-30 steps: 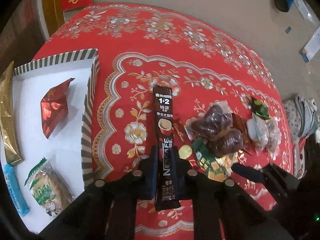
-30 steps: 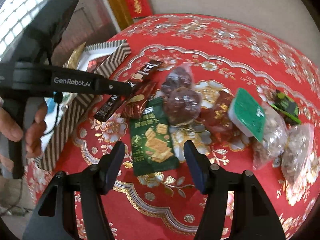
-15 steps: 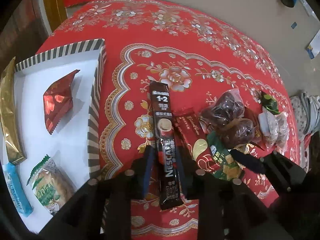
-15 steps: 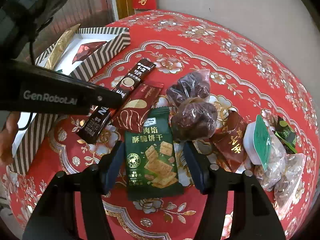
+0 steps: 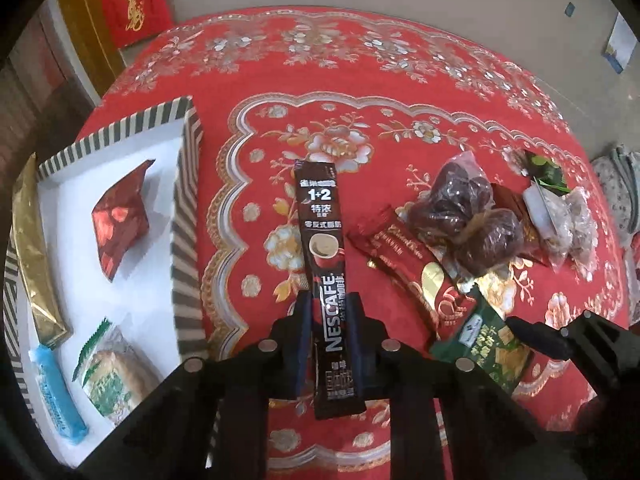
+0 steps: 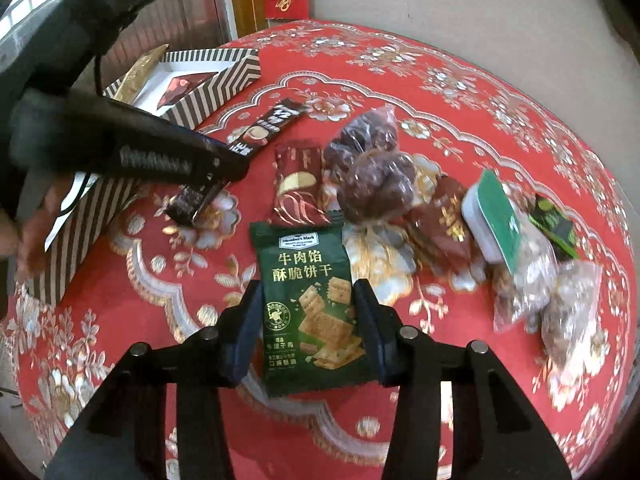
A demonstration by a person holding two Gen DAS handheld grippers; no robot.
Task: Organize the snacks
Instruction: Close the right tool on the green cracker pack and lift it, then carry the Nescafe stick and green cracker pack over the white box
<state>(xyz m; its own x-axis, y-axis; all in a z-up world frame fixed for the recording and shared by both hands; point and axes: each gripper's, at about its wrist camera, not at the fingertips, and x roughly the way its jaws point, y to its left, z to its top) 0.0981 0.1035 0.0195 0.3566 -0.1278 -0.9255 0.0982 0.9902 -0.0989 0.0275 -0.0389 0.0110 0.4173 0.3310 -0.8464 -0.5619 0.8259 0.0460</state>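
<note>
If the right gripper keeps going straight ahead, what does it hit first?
Probably the green cracker packet, already between the right gripper's open fingers; beyond that, the dark red-brown wrapper, though depth is uncertain.

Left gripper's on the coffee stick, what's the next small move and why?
Probably lift the coffee stick and carry it left over the striped box. The left gripper looks shut on its lower half, and the box already holds other snacks. The right gripper only straddles the green biscuit pack, jaws open, so it can close next.
</note>
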